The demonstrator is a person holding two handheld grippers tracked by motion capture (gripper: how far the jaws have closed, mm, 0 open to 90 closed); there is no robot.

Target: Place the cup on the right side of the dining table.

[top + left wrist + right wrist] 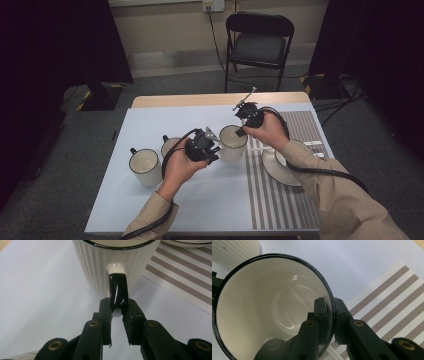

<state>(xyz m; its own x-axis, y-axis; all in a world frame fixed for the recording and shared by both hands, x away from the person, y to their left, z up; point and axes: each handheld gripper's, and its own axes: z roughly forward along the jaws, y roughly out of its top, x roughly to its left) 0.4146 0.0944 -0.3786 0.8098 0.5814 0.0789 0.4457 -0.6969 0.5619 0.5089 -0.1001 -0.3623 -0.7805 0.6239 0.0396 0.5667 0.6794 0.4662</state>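
A cream ribbed mug with a black rim stands on the pale mat, just left of the striped placemat. My left gripper comes in from the mug's left and is shut on its black handle, seen up close in the left gripper view with the jaws pinching its lower end. My right gripper reaches down from the far right side and is shut on the mug's rim, one jaw inside the empty cup and one outside.
Two more cream mugs stand to the left, one near the front and one partly behind my left hand. A saucer lies on the striped placemat under my right forearm. A black folding chair stands beyond the table.
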